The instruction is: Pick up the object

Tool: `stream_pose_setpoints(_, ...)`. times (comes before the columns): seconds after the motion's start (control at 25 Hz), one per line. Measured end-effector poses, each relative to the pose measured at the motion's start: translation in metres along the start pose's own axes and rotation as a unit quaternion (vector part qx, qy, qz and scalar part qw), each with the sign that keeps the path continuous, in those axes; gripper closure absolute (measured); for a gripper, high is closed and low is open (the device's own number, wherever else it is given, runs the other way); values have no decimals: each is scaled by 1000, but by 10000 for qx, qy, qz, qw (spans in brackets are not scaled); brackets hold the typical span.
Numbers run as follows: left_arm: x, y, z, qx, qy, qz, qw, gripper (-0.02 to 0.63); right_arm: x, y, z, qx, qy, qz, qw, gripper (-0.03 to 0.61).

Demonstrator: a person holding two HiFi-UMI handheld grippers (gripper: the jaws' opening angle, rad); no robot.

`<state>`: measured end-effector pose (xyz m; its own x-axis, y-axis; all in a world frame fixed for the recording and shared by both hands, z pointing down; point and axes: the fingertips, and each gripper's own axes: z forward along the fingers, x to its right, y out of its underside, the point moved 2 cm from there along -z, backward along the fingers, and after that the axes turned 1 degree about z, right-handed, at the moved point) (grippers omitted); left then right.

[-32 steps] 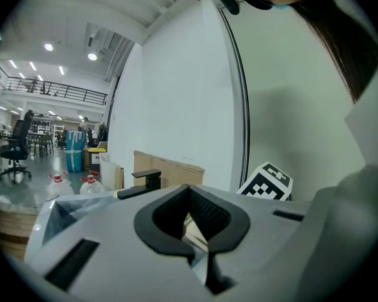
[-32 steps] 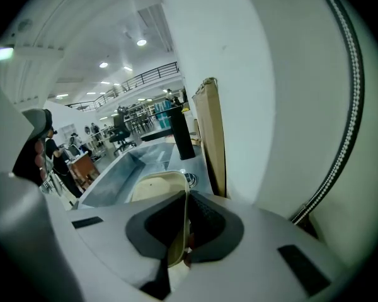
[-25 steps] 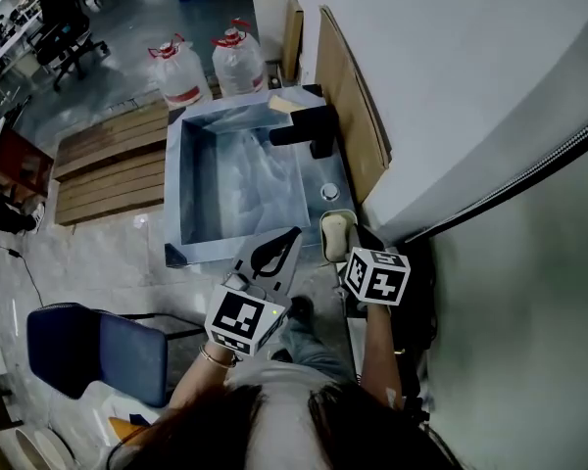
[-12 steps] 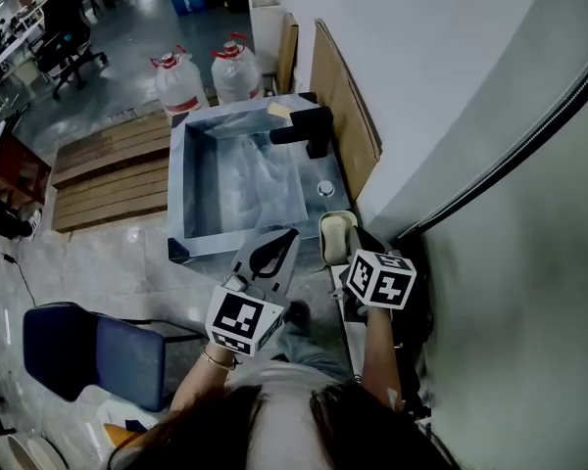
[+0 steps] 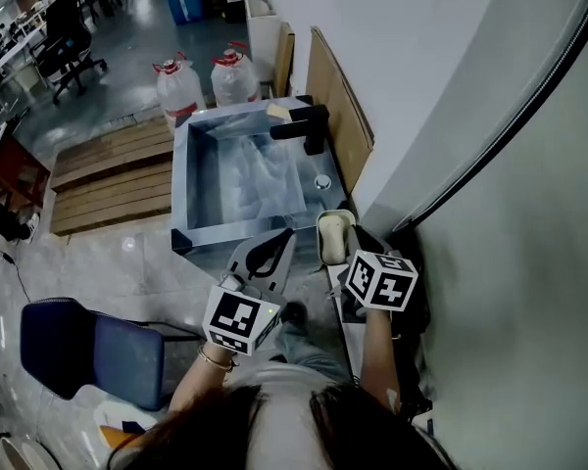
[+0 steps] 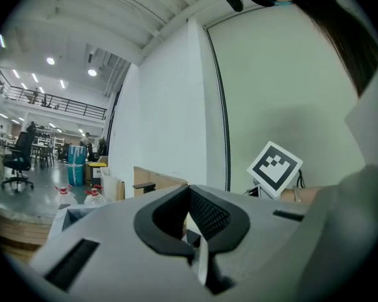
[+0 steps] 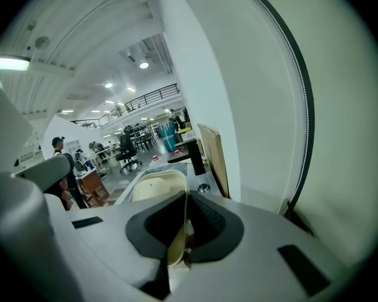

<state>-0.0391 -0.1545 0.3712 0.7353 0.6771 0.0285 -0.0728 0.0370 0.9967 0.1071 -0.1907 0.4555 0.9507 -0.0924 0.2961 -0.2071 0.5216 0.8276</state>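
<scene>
A cream-coloured bowl [image 5: 333, 233] is at the near right corner of the sink counter. My right gripper [image 5: 347, 251] is shut on its rim. In the right gripper view the bowl [image 7: 156, 184] reaches forward from the jaws, and its thin edge is pinched between the black pads of the right gripper [image 7: 185, 200]. The left gripper [image 5: 290, 235] hovers just left of the bowl, over the sink's near edge. Its jaws are together and hold nothing. In the left gripper view the left gripper [image 6: 189, 197] points along the wall, and the right gripper's marker cube [image 6: 275, 167] shows on the right.
A steel sink [image 5: 188, 179] with a black faucet [image 5: 309, 125] lies ahead. A cardboard sheet [image 5: 338, 116] leans on the white wall at the right. Two water jugs [image 5: 181, 86], a wooden pallet [image 5: 108, 169] and a blue chair [image 5: 88, 346] stand on the floor to the left.
The head view has drifted slightly. Both grippers and the bowl keep their places beside the sink.
</scene>
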Motion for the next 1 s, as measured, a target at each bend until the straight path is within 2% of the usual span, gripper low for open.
stream_pose_setpoints(1.0, 33, -15, -87, 359, -352, 125, 9987, 606, -49, 12, -95, 441, -255, -217, 9985, 545)
